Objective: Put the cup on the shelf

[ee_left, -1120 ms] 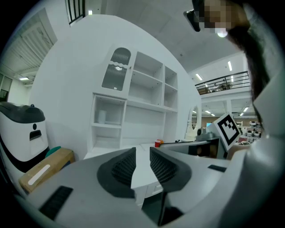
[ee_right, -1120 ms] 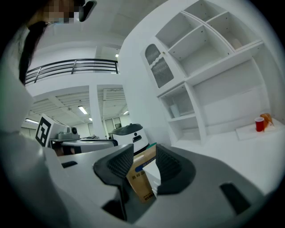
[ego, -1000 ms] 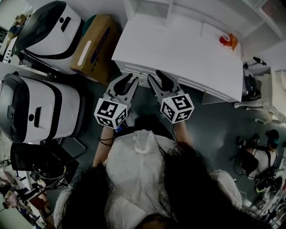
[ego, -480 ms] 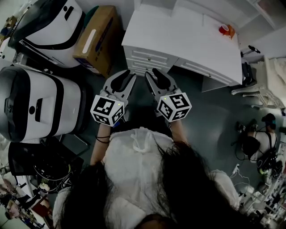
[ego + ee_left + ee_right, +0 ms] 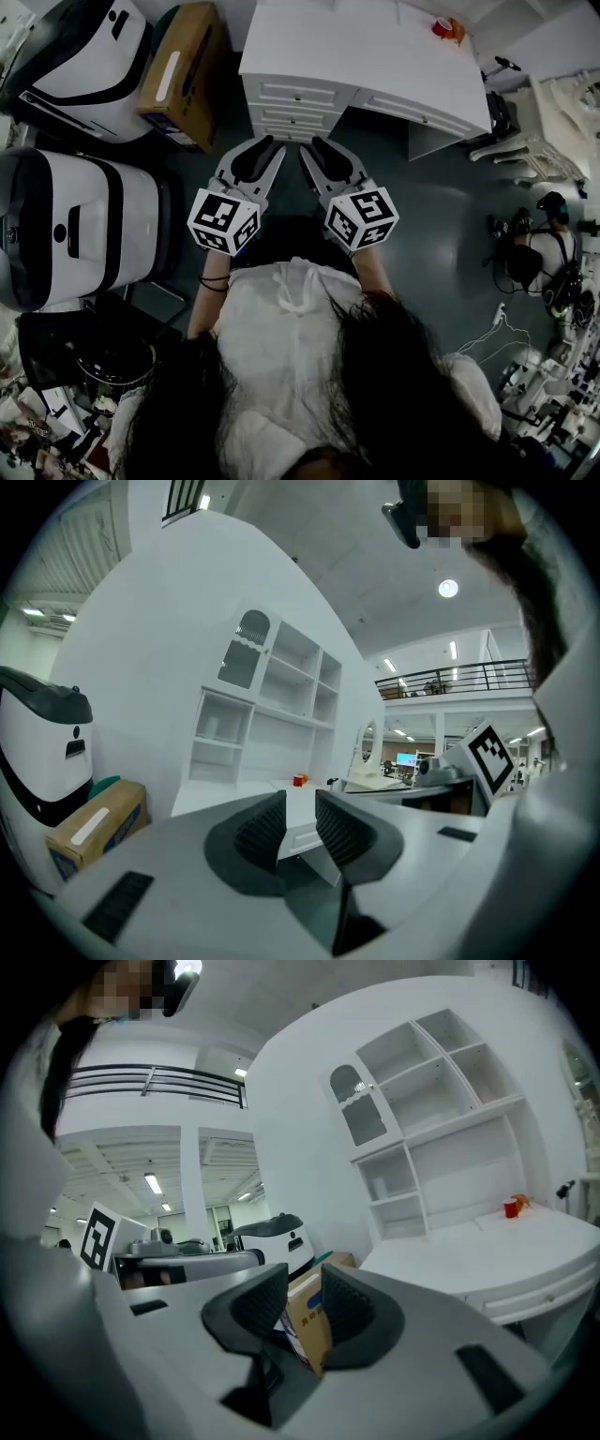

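A small red cup [image 5: 442, 27] stands at the far right back corner of the white desk [image 5: 356, 47]. It also shows as a red dot in the left gripper view [image 5: 299, 780] and the right gripper view [image 5: 511, 1208]. The white shelf unit [image 5: 272, 696] [image 5: 441, 1101] rises behind the desk, its compartments bare. My left gripper [image 5: 265, 143] and right gripper [image 5: 315, 146] are held side by side in front of the desk drawers, well short of the cup. The left gripper [image 5: 300, 810] is shut and holds nothing. On the right gripper [image 5: 305, 1290] the jaws are drawn together, also with nothing between them.
Two large white and black machines [image 5: 66, 216] [image 5: 84, 47] stand at the left, with a cardboard box [image 5: 183, 70] next to the desk. A white rack [image 5: 562, 122] and a person [image 5: 539, 253] on the grey floor are at the right.
The desk has slid toward the top of the head view and the cup with it. Both grippers stay together in front of me. The right jaws have narrowed.
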`<state>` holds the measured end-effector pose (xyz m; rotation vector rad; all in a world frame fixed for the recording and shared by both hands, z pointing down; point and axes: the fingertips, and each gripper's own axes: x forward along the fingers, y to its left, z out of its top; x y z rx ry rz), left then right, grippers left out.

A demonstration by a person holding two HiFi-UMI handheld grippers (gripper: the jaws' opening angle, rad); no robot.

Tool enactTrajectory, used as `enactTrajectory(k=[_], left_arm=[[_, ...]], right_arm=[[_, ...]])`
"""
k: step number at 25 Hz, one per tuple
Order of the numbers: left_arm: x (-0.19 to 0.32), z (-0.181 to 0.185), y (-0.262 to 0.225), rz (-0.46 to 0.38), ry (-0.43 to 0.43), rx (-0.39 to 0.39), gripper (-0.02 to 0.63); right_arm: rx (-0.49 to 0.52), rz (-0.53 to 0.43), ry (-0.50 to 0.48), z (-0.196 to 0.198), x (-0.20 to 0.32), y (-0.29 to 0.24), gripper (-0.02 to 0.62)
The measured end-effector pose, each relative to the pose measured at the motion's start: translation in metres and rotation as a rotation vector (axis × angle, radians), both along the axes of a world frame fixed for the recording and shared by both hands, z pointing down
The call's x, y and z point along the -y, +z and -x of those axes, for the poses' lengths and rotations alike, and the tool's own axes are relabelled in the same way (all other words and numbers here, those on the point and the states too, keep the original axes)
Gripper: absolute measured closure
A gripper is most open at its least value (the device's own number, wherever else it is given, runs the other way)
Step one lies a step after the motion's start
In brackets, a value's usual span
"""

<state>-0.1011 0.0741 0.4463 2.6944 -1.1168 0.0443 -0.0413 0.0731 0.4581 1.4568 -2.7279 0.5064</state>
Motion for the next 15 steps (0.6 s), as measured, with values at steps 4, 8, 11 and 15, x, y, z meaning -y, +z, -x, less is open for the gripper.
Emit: enactTrajectory(k=[4,8,11,15], left_arm=[[-0.010,-0.007,-0.002,-0.006,0.024,-0.010,0.514],[-0.013,-0.013,-0.007,-0.012,0.032,-0.020,0.514],[-0.015,-0.020,-0.010,-0.015,0.037,-0.020,0.514],[-0.020,-0.034,-0.014,-0.013,0.050,-0.025,0.514]], right_arm=[[-0.014,-0.008,0.016,-0.004,-0.011,-0.004,0.476],[-0.024,-0.012,0.015,-0.007,-0.018,-0.007,0.477],[-0.024,-0.009,0.014,-0.011,-0.022,-0.008,0.479],[-0.030,-0.010,0.021,-0.023,-0.029,-0.013,0.482]])
